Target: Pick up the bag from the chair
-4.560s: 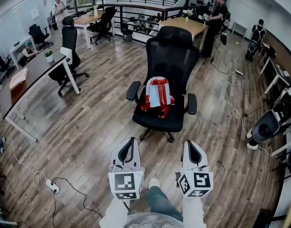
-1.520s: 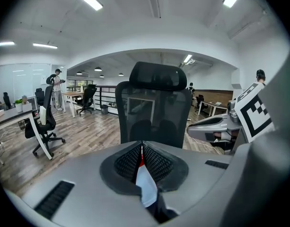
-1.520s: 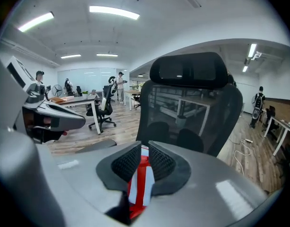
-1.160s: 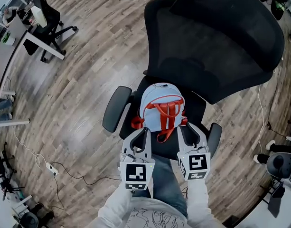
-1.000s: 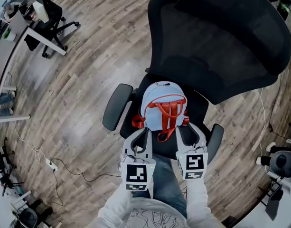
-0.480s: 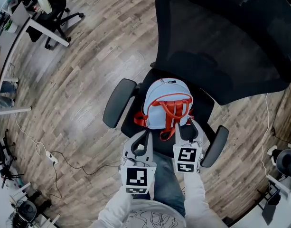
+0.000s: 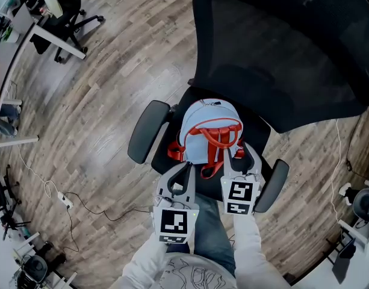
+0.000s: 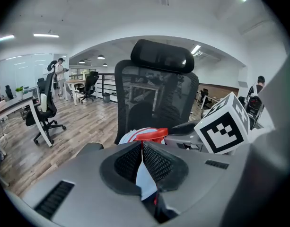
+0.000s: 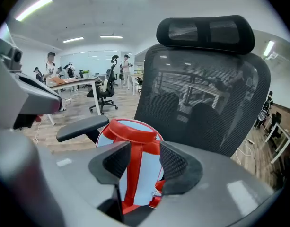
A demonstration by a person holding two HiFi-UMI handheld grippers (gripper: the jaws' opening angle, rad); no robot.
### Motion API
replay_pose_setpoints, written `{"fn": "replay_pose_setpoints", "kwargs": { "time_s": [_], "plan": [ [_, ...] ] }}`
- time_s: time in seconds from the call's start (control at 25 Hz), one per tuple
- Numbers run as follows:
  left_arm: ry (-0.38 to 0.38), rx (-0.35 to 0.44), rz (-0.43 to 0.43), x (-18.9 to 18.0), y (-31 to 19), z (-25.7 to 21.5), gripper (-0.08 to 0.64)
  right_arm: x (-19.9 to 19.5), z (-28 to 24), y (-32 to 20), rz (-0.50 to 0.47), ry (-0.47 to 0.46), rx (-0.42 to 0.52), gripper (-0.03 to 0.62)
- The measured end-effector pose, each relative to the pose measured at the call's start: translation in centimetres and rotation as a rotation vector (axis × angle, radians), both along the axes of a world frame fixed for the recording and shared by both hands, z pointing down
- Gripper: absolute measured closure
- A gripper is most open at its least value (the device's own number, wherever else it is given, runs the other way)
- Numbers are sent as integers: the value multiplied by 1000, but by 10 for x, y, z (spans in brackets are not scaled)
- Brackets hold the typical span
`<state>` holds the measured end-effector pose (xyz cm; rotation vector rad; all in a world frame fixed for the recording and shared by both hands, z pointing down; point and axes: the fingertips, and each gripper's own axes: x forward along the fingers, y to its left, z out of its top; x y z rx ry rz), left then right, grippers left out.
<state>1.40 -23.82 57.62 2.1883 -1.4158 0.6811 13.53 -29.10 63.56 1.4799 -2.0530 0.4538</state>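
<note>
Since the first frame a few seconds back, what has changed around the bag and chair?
The person walked up to the chair and now leans over it. The right gripper moved forward to the bag, its jaws have just been opening, and the red strap stands between them, ungripped. The left gripper stayed shut, held back. The bag stayed upright on the seat.

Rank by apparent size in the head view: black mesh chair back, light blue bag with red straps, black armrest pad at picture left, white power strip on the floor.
1. black mesh chair back
2. light blue bag
3. black armrest pad
4. white power strip
</note>
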Motion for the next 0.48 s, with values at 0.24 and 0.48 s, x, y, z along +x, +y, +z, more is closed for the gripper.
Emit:
{"fn": "replay_pose_setpoints", "kwargs": {
  "time_s": [0.24,0.48],
  "plan": [
    [61,67,211,25,-30,-9,473,-2,-11,-12,-11,-15,23,393],
    [27,46,552,55,-57,6,408,-3,-13,-16,-44,-58,25,393]
  ]
}}
